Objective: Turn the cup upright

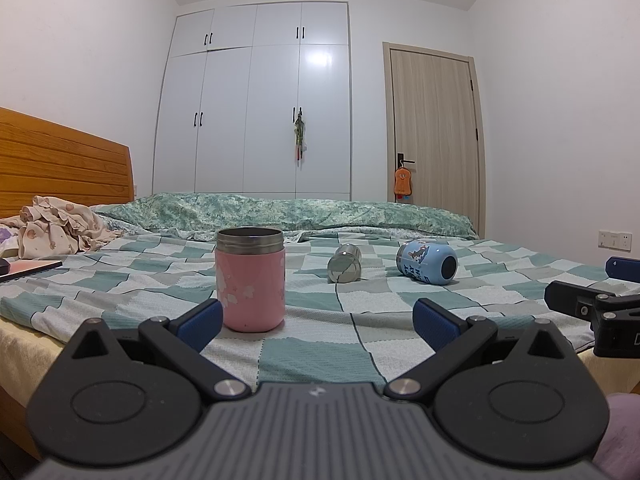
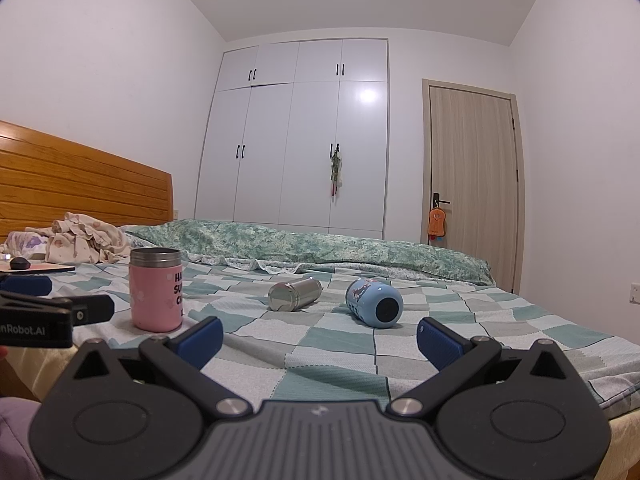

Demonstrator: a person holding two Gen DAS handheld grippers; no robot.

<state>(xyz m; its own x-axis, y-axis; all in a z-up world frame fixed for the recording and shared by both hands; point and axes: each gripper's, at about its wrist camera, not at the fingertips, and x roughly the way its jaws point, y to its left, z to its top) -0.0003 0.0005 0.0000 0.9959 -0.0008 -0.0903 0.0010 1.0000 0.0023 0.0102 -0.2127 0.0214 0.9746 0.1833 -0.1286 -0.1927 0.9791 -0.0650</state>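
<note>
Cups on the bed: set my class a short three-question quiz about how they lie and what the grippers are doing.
1. True or false: the pink cup stands upright.
2. How many cups lie on their sides?
3. Which is true of the left gripper and right gripper? A) both open and empty B) both shut C) one holds a cup

Key
1. True; its open mouth faces up.
2. Two: the steel cup and the blue cup.
3. A.
</note>
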